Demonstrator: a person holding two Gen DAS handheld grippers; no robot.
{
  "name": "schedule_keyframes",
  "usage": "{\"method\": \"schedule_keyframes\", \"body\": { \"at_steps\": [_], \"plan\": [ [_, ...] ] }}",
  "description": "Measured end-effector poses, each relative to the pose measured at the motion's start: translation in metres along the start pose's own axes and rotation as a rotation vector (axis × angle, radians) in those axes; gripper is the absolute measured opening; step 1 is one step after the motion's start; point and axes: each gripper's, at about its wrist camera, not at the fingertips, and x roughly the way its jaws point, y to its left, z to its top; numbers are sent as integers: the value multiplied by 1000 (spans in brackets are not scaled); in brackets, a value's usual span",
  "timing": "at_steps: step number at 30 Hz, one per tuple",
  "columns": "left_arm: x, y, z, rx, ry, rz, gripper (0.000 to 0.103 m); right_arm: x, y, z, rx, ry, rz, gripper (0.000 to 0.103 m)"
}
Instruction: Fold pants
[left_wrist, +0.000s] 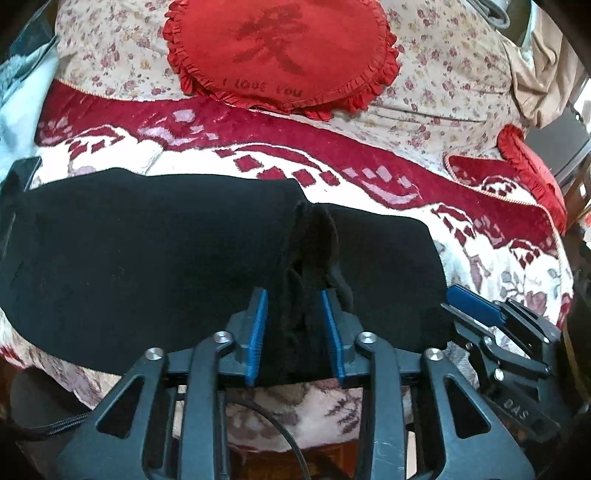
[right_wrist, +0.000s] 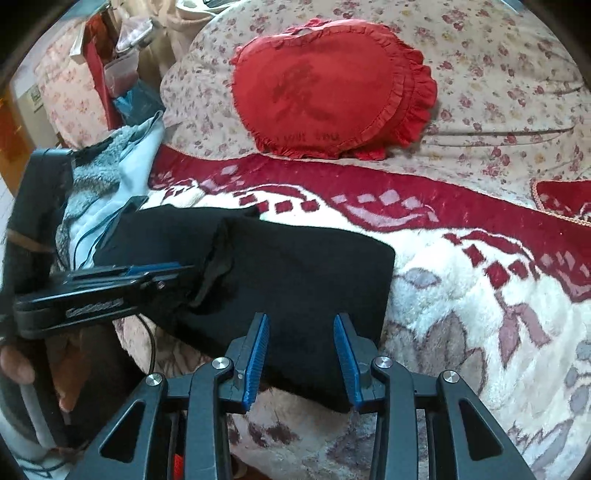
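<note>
A bed's red-and-white floral plush blanket (right_wrist: 461, 302) carried a frilled red heart-shaped cushion (right_wrist: 328, 92) and the folded black fabric pants (left_wrist: 147, 251). The left tool (left_wrist: 295, 314) straddled a raised fold loosely, unclenched; the right tool (right_wrist: 301, 350) stood released over the pants' near edge

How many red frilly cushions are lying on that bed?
2. A heart-shaped red cushion lies on the floral quilt beyond the black pants. A second red cushion sits at the bed's right edge, mostly cut off. Others may lie out of view.
</note>
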Motion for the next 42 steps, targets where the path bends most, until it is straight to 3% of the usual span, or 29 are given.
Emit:
{"method": "schedule_keyframes", "body": {
  "at_steps": [8,15,18,24,42],
  "plan": [
    [-7,18,-6,-35,5,18,31,10,20,21,-23,-15,104,35],
    [-20,44,-13,-70,-20,74,31,50,44,35,-20,53,194,35],
    [-21,56,-13,-96,-22,88,31,67,55,35,-55,83,174,27],
    [-21,73,-13,-136,-23,106,31,74,80,39,-134,84,167,28],
    [-36,109,-16,-196,-22,145,31,77,112,60,-198,91,193,27]
  ]
}}
